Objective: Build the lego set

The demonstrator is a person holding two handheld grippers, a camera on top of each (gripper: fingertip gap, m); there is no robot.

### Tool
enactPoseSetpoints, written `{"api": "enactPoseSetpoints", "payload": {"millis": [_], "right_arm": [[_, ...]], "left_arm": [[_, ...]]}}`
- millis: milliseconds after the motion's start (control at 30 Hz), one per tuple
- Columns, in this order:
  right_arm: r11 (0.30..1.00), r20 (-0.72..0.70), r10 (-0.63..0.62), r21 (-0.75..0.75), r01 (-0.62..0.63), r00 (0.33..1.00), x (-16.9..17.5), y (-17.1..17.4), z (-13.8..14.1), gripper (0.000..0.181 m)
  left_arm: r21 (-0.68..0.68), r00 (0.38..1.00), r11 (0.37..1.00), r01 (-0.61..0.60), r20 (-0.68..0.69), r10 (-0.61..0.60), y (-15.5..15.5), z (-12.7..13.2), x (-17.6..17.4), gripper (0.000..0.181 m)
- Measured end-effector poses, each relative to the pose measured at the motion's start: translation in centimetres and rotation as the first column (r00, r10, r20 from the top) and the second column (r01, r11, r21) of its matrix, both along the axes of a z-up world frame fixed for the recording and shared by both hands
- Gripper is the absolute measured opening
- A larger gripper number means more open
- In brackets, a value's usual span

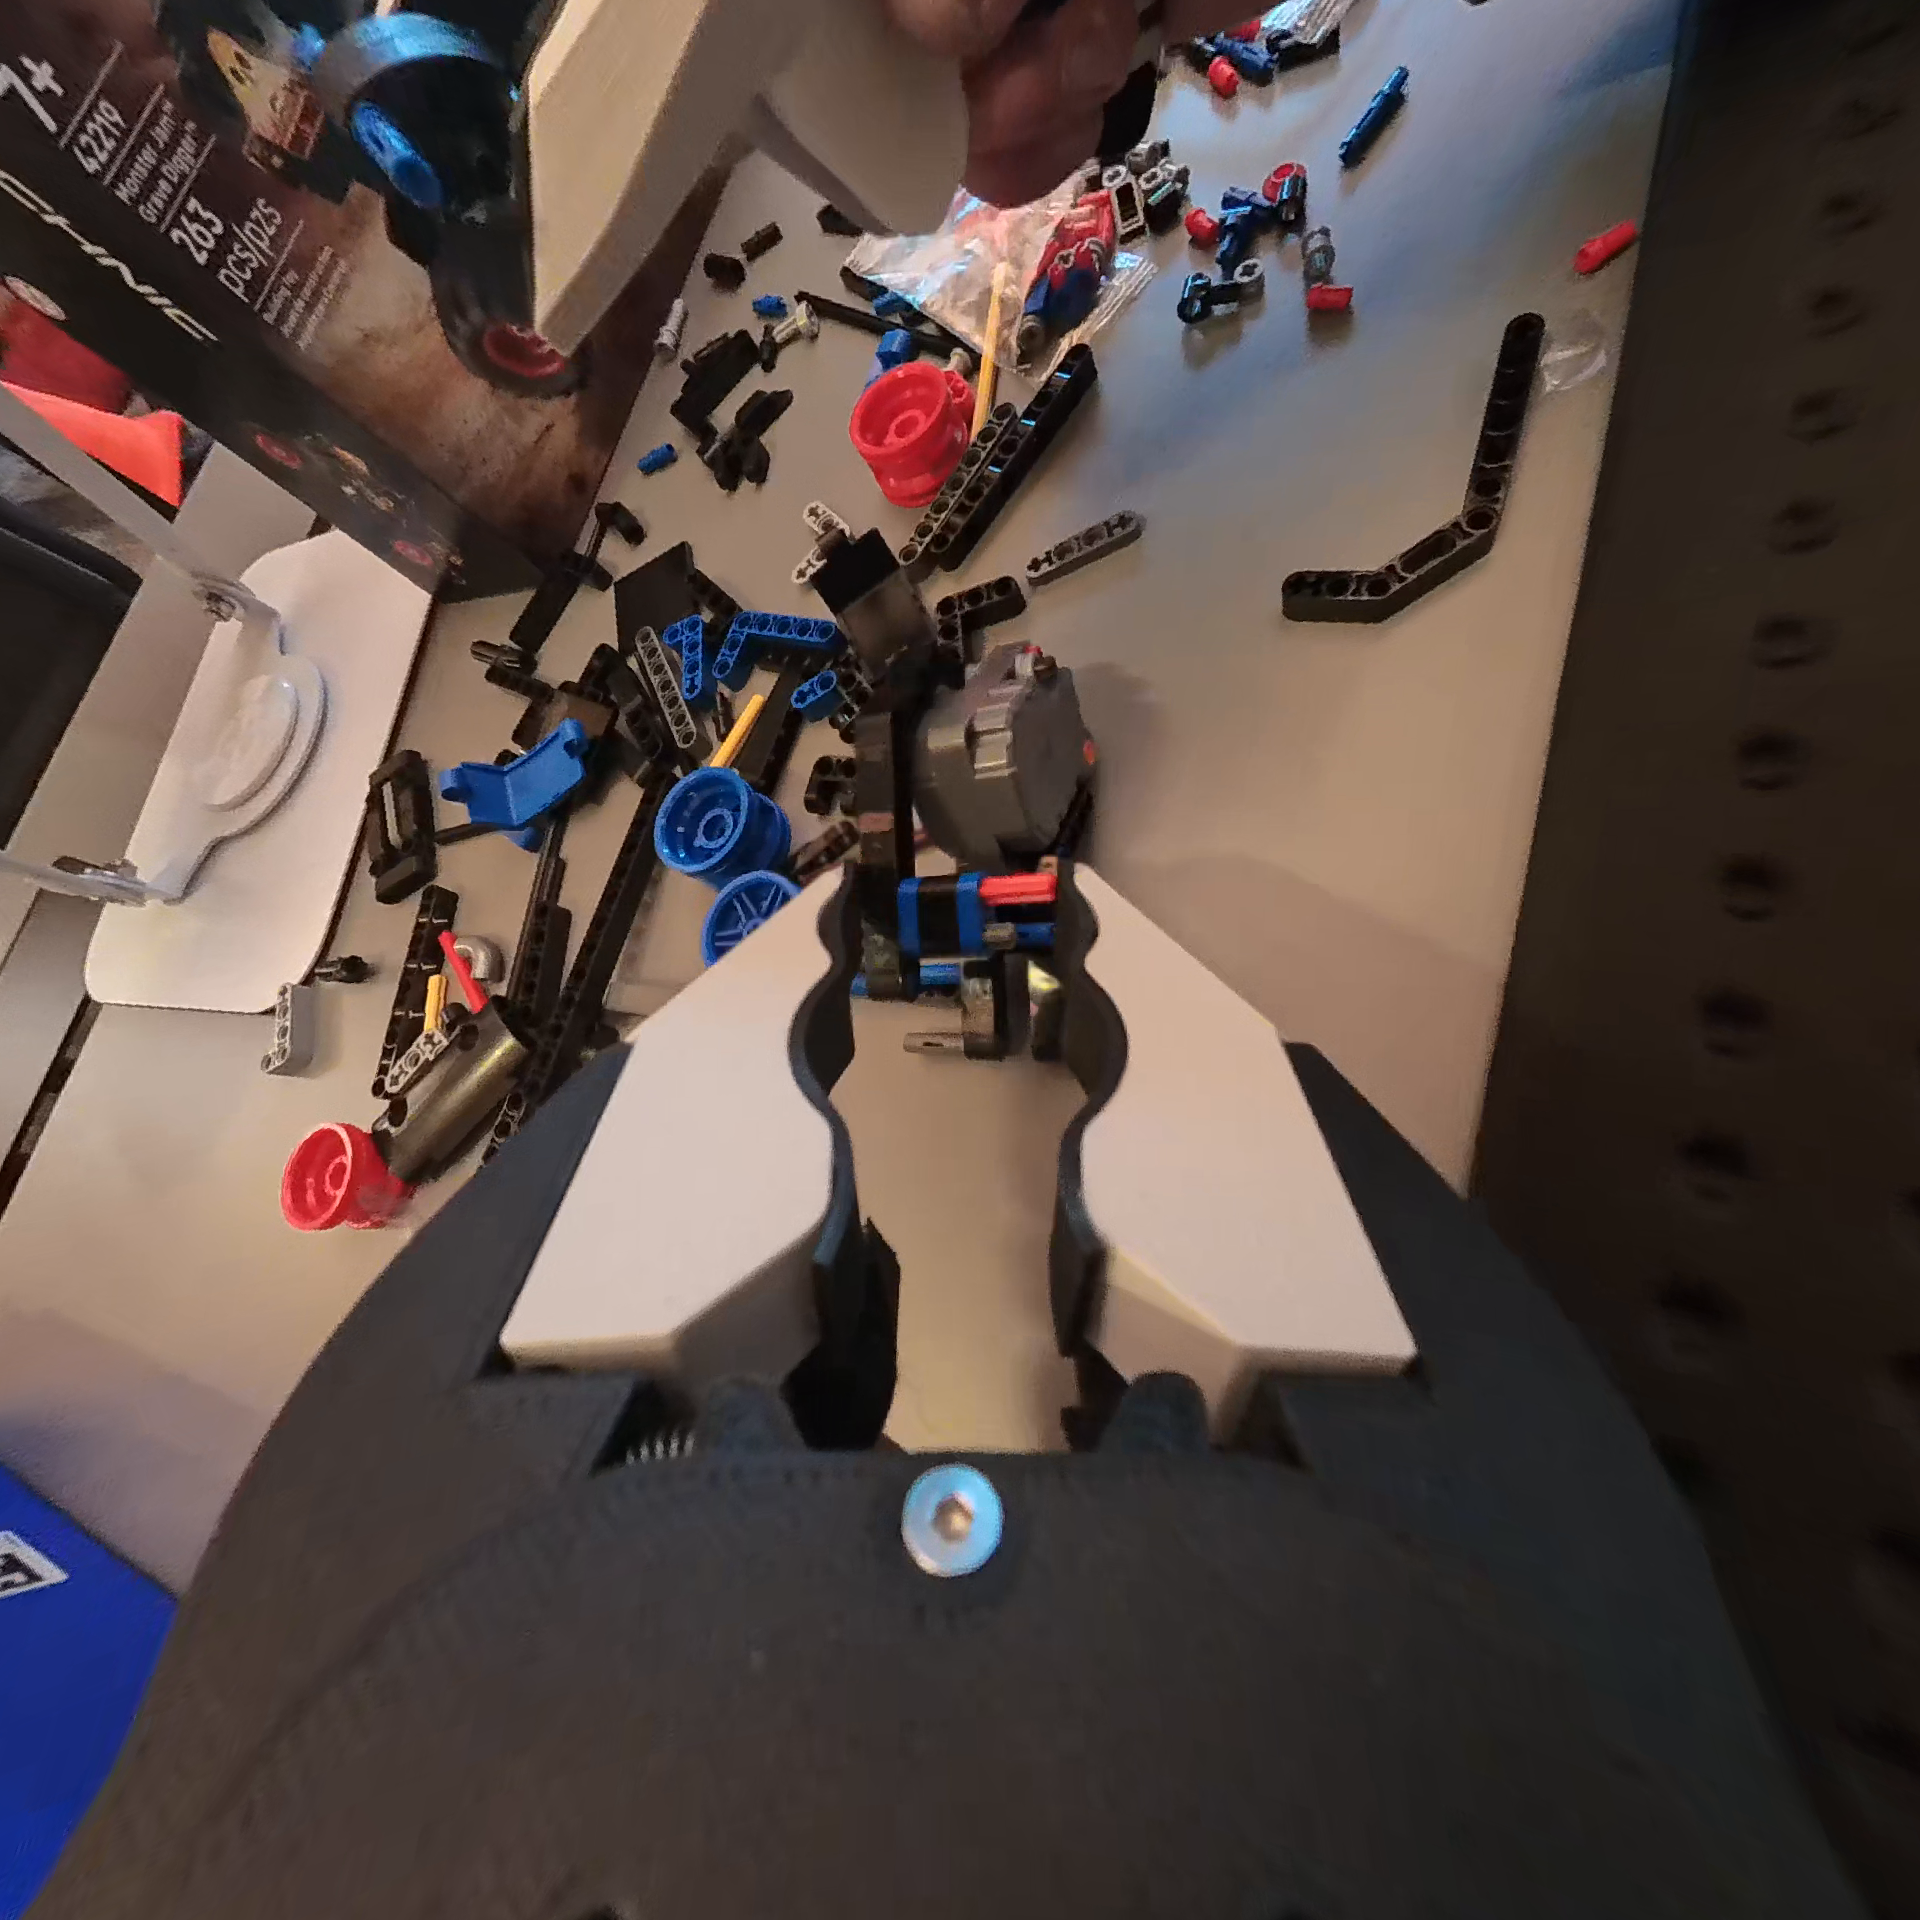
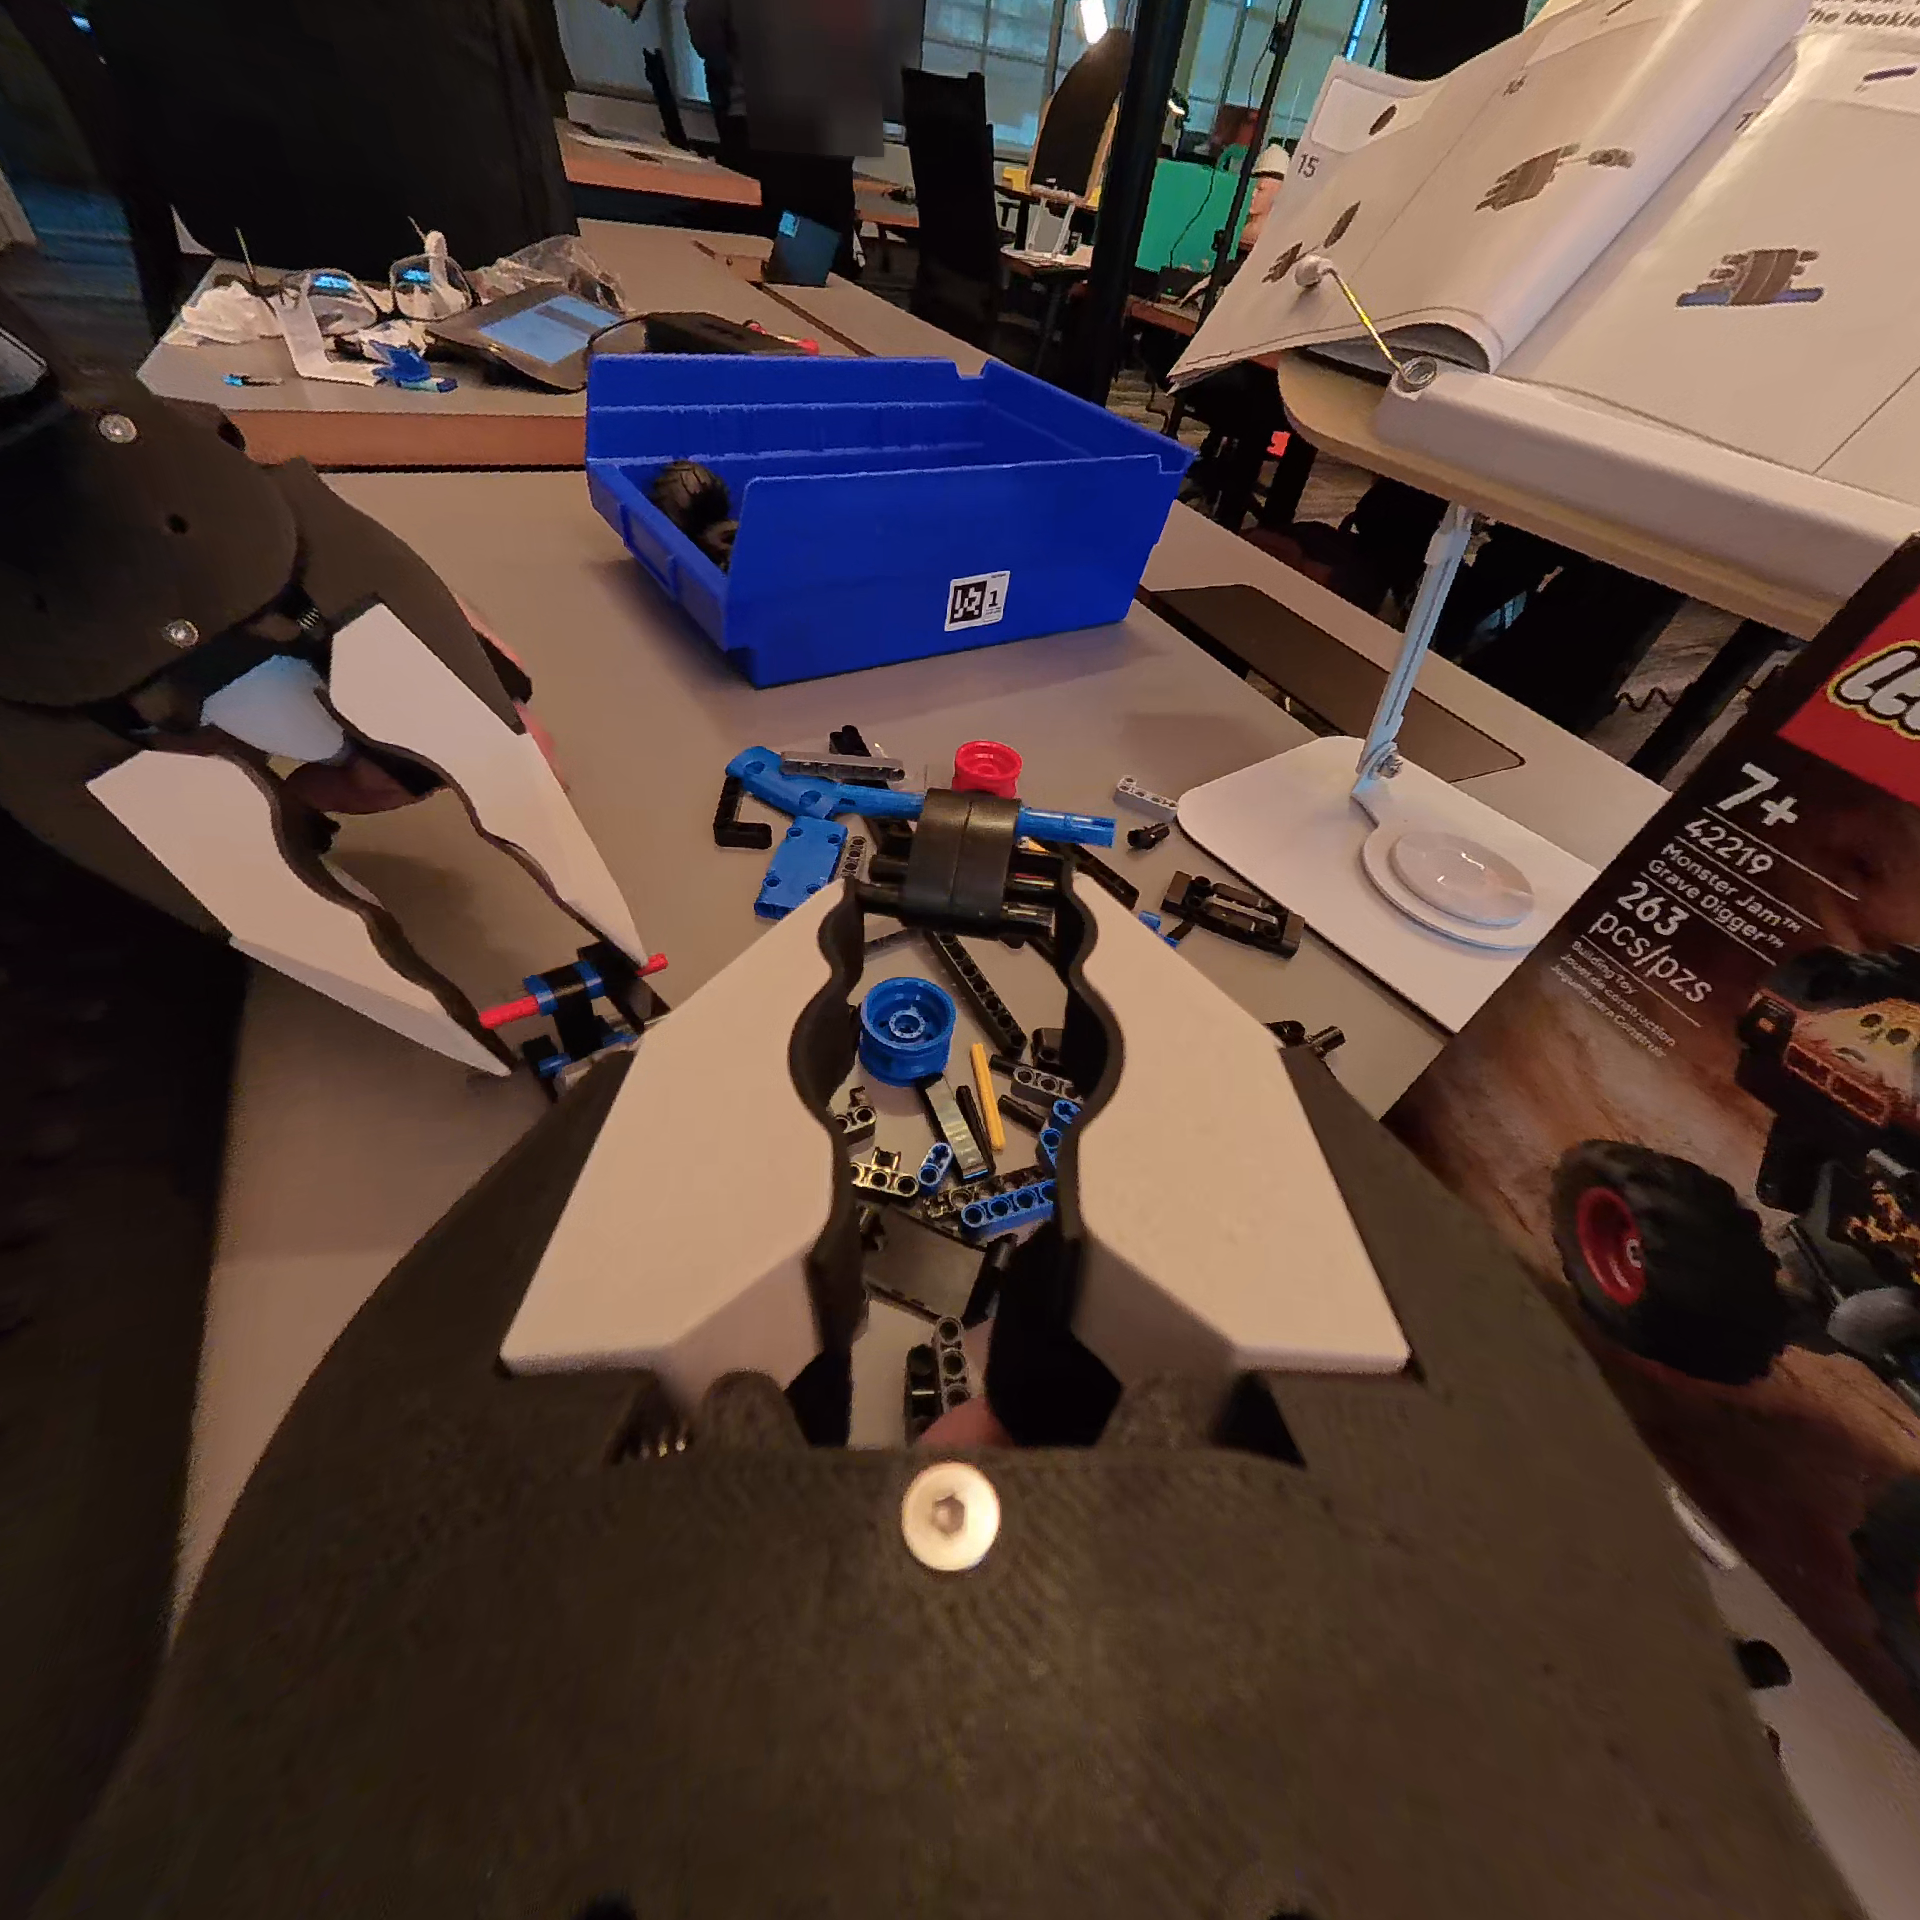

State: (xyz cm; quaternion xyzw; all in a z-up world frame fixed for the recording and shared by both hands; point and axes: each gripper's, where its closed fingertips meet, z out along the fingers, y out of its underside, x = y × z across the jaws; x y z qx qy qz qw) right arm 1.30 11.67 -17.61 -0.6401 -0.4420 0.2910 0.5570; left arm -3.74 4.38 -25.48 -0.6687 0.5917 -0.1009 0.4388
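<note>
Mid-frame, the left gripper [image 1: 961,914] clamps the chassis [image 1: 956,914] steady, while the right gripper [image 2: 956,914] pinches a black part [image 2: 961,852], likely for joining.

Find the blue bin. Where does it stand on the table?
In the right wrist view the blue bin stands at the table's far side, beyond the scattered pieces.

Loose pieces [image 1: 665,717] crowding mid-table, box [image 2: 1704,1091] walling one side; bare table [image 1: 1299,790] beside them.
</note>
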Motion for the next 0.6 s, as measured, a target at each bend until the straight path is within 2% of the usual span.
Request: {"api": "enactPoseSetpoints", "payload": {"millis": [467, 533, 600], "right_arm": [[1.0, -0.025, -0.012, -0.019, 0.011, 1.0, 0.7, 0.5, 0.2, 0.034], [1.0, -0.03, -0.011, -0.021, 0.011, 0.999, 0.7, 0.5, 0.3, 0.034], [1.0, -0.032, -0.011, -0.02, 0.011, 0.999, 0.8, 0.5, 0.3, 0.034]], "left_arm": [[0.007, 1.0, 1.0, -0.002, 0.004, 0.002, 0.0, -0.1, 0.2, 0.035], [-0.018, 1.0, 1.0, 0.017, 0.002, -0.017, -0.4, -0.1, 0.4, 0.049], [-0.039, 1.0, 0.999, 0.01, 0.01, -0.01, -0.8, 0.2, 0.4, 0.055]]}}
